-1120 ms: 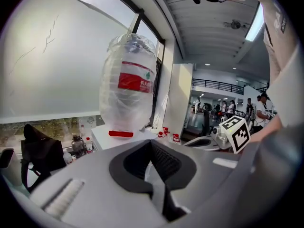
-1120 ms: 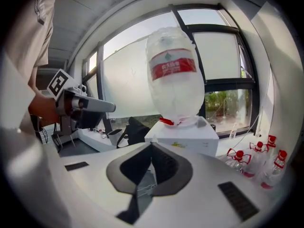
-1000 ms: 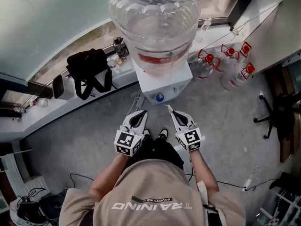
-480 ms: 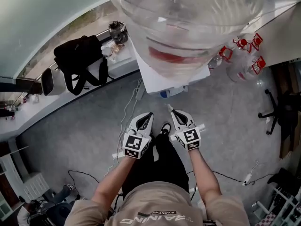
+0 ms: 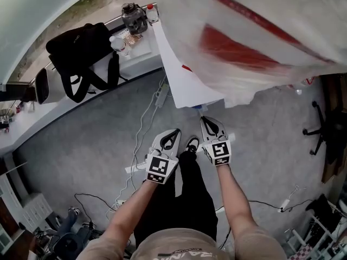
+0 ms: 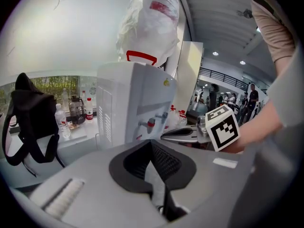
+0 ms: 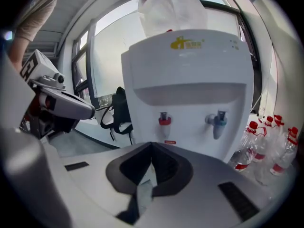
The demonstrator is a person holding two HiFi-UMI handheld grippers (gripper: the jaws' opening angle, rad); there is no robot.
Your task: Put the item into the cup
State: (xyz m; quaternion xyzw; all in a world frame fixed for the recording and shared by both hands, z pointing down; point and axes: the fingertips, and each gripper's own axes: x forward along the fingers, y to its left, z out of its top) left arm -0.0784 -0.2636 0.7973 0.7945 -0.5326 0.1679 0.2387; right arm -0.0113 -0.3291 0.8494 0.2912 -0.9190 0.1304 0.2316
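White and boxy, one water dispenser [image 7: 190, 80] fills the right gripper view. It carries one big clear bottle [image 7: 171, 8] upside down on top and two taps on its front: one red tap [image 7: 164, 119] and, to its right, one blue tap [image 7: 217, 122].

We hold two grippers side by side just in front of it. The left gripper [image 5: 174, 132] has its jaws pressed together with nothing between them, and so does the right gripper [image 5: 206, 120].

One black bag [image 5: 81, 53] sits on the white ledge [image 5: 65, 99]. At the ledge's end nearest the dispenser stand one glass jug [image 5: 133, 16] and two small bottles [image 5: 118, 42].

A cluster of red-capped bottles [image 7: 273, 146] stands to the dispenser's right; we cannot fix their count. We cannot tell where the cup and the item are.
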